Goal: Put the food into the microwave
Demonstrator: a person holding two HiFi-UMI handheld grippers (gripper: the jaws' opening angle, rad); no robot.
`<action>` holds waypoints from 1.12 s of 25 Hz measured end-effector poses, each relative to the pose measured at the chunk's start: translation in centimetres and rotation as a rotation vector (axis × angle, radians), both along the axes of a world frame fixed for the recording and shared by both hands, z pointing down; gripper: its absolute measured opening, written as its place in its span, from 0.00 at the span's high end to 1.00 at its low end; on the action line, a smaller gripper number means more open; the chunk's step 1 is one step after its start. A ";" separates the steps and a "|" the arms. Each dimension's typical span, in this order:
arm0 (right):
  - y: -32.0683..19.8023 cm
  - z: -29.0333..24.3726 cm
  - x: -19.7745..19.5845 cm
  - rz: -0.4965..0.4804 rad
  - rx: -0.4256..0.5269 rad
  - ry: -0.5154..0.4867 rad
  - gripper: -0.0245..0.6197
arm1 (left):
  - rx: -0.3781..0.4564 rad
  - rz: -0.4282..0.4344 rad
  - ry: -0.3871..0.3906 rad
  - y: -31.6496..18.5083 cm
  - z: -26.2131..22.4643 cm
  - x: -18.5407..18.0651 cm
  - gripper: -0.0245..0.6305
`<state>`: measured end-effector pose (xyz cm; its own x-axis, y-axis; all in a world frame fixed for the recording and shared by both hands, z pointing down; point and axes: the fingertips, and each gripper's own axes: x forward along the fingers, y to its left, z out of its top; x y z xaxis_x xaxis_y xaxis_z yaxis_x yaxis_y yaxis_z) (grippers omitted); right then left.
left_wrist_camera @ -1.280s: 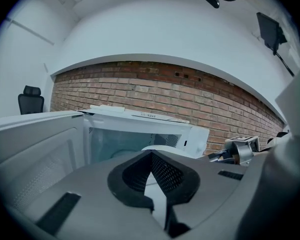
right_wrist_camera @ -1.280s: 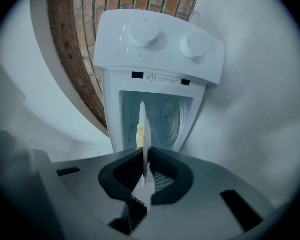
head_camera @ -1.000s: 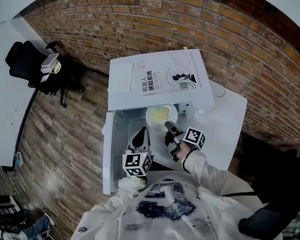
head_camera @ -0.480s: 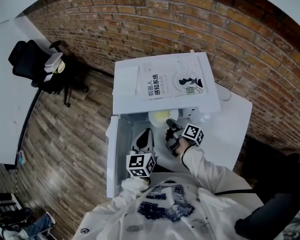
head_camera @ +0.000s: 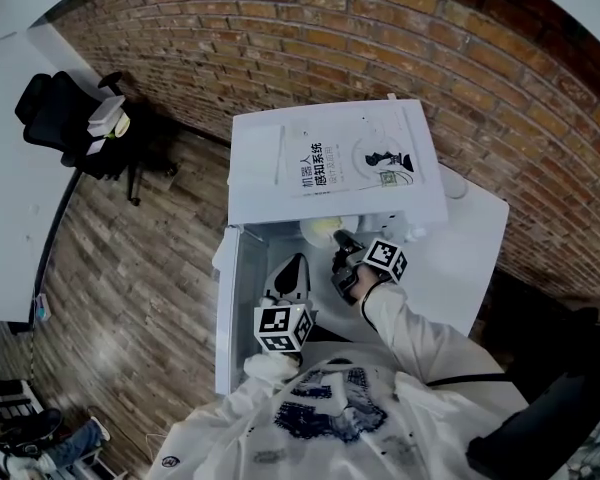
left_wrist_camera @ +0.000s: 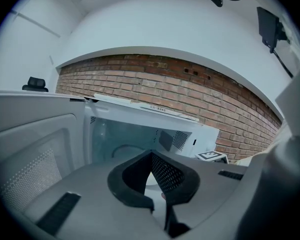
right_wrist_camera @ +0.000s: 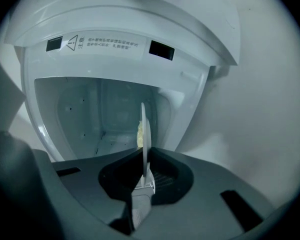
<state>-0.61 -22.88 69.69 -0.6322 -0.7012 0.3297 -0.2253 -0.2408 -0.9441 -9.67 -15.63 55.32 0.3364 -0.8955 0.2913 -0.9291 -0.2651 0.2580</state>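
Left gripper: the grey two-jaw left gripper (head_camera: 294, 264) (left_wrist_camera: 153, 160) points forward and slightly down. Its black jaws are pressed together with nothing between them.
Left hand: the left hand (head_camera: 263, 366) sits close to the torso, just behind the left marker cube (head_camera: 279, 328).
Right gripper: the grey two-jaw right gripper (head_camera: 339, 240) (right_wrist_camera: 144, 165) points forward and slightly down. Its jaws are clamped on the rim of a thin white round plate (right_wrist_camera: 144, 126).
Right arm: the cream-sleeved right arm (head_camera: 420, 336) is stretched forward, the wrist behind the right marker cube (head_camera: 385, 259).

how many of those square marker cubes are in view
2. One marker cube is on the left gripper, before the open microwave; the other is on the right gripper, which holds the plate at its opening. None looks hidden.
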 end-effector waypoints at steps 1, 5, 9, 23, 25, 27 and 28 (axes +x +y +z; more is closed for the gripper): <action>-0.1 0.1 0.0 0.003 -0.004 0.000 0.91 | -0.002 -0.001 0.000 0.0 0.1 0.0 0.95; -0.5 0.4 -0.2 0.006 -0.013 0.003 0.91 | -0.012 -0.005 0.003 0.4 0.3 -0.1 0.95; -0.7 0.7 -0.3 0.003 -0.022 0.014 0.91 | -0.019 -0.010 0.005 0.6 0.4 -0.3 0.95; -1.3 0.4 -0.6 -0.022 -0.027 -0.005 0.88 | -0.037 -0.006 0.009 1.1 0.8 -0.1 0.95; -1.3 -0.1 -0.7 -0.032 -0.017 -0.021 0.79 | -0.044 -0.002 0.008 1.1 1.0 0.0 0.95; -1.1 -0.3 -0.6 -0.036 -0.017 -0.025 0.74 | -0.053 0.002 0.011 1.1 1.3 0.1 0.95; -0.9 -0.2 -0.4 -0.034 -0.019 -0.022 0.74 | -0.061 0.003 0.017 1.1 1.5 0.2 0.95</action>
